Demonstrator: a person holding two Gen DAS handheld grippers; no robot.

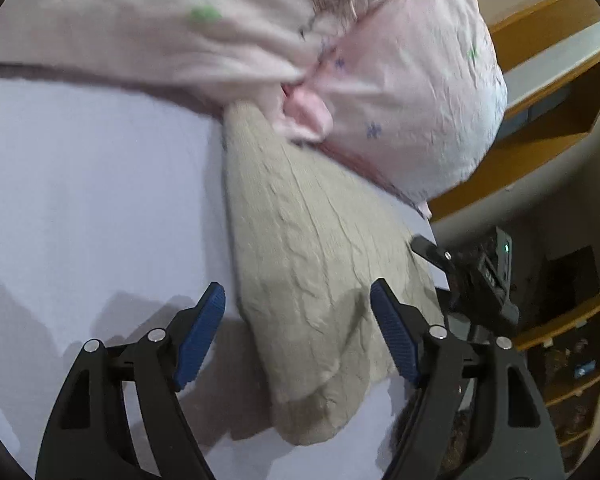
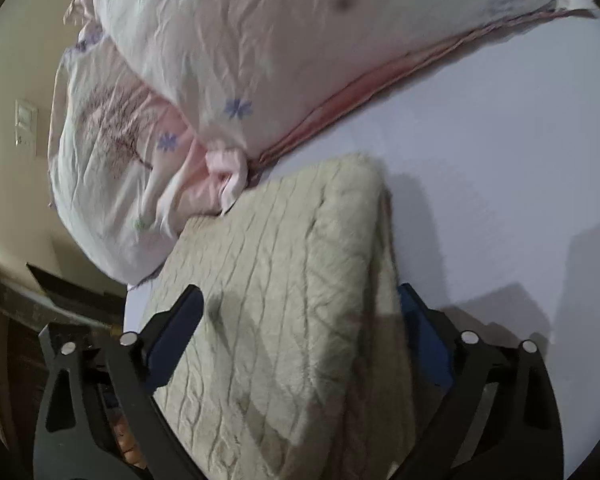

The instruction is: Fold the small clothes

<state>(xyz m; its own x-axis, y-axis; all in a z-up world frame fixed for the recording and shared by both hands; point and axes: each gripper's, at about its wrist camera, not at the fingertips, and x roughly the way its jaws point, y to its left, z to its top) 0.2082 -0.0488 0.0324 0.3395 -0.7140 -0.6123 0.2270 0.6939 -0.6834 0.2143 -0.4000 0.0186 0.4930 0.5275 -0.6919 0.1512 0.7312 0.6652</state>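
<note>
Surface: a bed [image 1: 80, 184] under a pale lilac sheet carries everything; no tabletop is in view.
Garment: a beige cable-knit garment [image 1: 312, 264] lies on the sheet, already doubled into a thick slab, seen again in the right wrist view [image 2: 284, 300]. Its far end touches the pillows; its near end lies close to the bed's edge.
Pillows: two pink floral pillows [image 1: 400, 100] are stacked at the far end of the bed, one resting partly on the other.
Left gripper: the left gripper [image 1: 298, 332] hangs above the garment's near end with fingers [image 1: 204, 332] spread wide, holding nothing; one blue pad is over bare sheet, the other over knit.
Right gripper: the right gripper [image 2: 300, 340] straddles the folded slab, fingers [image 2: 176, 332] spread, one on each side of the cloth. Whether the pads touch the knit cannot be told; the far pad is partly hidden behind the folded edge.
Background: wooden shelving [image 1: 556, 120] stands beyond the bed's side.
Step in hand (judgement): late in the fold; the slab looks near finished, and the right gripper is placed either to grasp it or to let it go.
Next move (judgement): if another fold is wanted, both grippers must pinch the near edge through all layers and carry it toward the pillows, keeping the stack aligned; otherwise withdraw without dragging the knit.
</note>
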